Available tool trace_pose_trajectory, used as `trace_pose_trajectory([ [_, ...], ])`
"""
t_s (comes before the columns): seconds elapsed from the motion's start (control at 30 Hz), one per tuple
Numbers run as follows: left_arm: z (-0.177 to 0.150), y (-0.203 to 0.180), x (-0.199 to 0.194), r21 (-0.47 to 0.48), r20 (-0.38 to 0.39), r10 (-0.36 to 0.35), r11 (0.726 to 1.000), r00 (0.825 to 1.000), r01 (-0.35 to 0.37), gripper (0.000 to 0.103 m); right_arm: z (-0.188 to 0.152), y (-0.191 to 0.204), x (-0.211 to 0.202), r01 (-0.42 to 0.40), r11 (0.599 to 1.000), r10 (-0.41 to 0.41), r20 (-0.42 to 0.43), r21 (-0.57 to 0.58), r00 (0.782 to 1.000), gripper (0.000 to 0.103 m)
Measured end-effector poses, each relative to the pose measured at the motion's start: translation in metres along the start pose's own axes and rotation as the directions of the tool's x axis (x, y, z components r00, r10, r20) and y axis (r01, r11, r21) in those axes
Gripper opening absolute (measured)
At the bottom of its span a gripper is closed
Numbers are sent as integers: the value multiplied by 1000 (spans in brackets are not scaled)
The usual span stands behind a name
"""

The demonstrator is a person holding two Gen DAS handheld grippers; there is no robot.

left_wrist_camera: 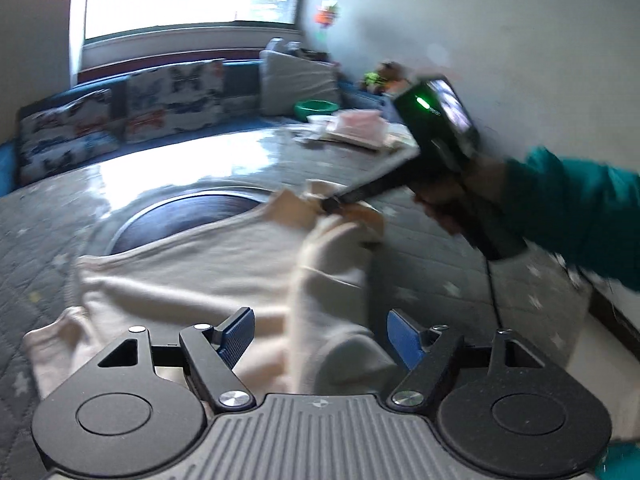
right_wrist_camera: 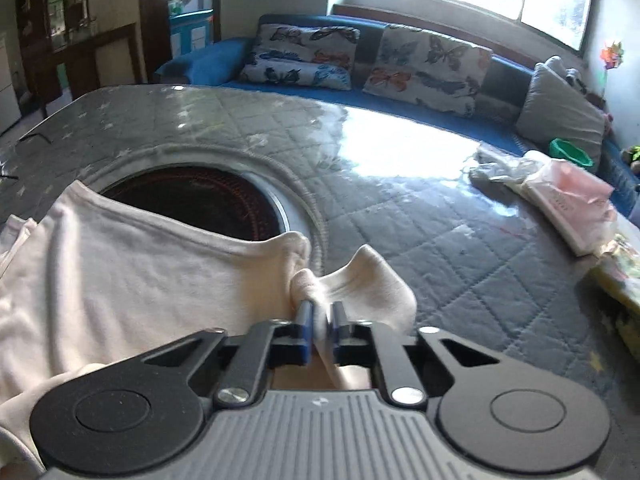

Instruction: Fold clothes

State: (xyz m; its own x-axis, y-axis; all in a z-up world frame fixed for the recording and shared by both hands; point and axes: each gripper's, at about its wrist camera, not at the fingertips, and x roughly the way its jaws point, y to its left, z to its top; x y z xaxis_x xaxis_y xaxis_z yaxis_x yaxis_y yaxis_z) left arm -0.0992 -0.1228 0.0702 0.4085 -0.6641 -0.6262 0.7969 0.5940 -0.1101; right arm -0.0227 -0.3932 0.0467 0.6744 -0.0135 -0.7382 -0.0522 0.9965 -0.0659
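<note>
A cream-white garment [left_wrist_camera: 192,268] lies spread on the grey quilted table cover [left_wrist_camera: 432,280]. My left gripper [left_wrist_camera: 322,338] is open, hovering just above the garment's near part, with cloth between its blue pads but not pinched. My right gripper [right_wrist_camera: 320,322] is shut on a bunched corner of the same garment [right_wrist_camera: 120,272] and lifts it a little. In the left wrist view the right gripper [left_wrist_camera: 326,205] reaches in from the right, held by a hand in a teal sleeve, pinching the garment's far corner.
A round dark opening with a metal rim [right_wrist_camera: 200,200] sits in the table under the garment's far edge. A stack of folded clothes and bags [right_wrist_camera: 560,196] lies at the far right. A blue sofa with butterfly cushions [right_wrist_camera: 424,60] runs behind the table. A cable [left_wrist_camera: 494,292] hangs from the right gripper.
</note>
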Motion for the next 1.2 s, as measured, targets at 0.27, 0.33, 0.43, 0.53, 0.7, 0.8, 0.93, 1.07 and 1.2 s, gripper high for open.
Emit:
trace_pose_trajectory([
  [0.27,-12,-42,33,143,-53,-25,989,998,32,76,-7,-30,-34,78,996,-80,55,42,995,4],
  [0.33,-15,-44,40,152,-63,-14,988,998,23,76,-11,-39,-42,96,994,-99,64,56,993,4],
  [0.43,-19,-49,50,180,-74,28,984,997,-15,74,-17,-53,-53,120,989,-126,72,83,989,4],
  [0.53,-20,-50,56,186,-79,48,982,996,-33,65,-24,-68,-62,144,983,-153,79,116,985,4],
  [0.7,-19,-46,64,185,-90,90,980,992,-72,41,-35,-87,-72,165,972,-180,79,166,981,4],
  [0.8,-15,-41,64,174,-98,95,982,991,-77,22,-42,-93,-72,145,971,-159,63,189,985,4],
  [0.93,-13,-36,56,113,-124,20,994,992,-6,14,-47,-97,-63,116,965,-130,44,235,991,8],
  [1.07,-16,-41,46,102,-126,-36,994,991,49,13,-52,-105,-50,115,954,-128,31,278,991,23],
  [1.2,-20,-46,39,104,-132,-85,990,988,99,13,-55,-113,-33,90,933,-104,23,349,994,35],
])
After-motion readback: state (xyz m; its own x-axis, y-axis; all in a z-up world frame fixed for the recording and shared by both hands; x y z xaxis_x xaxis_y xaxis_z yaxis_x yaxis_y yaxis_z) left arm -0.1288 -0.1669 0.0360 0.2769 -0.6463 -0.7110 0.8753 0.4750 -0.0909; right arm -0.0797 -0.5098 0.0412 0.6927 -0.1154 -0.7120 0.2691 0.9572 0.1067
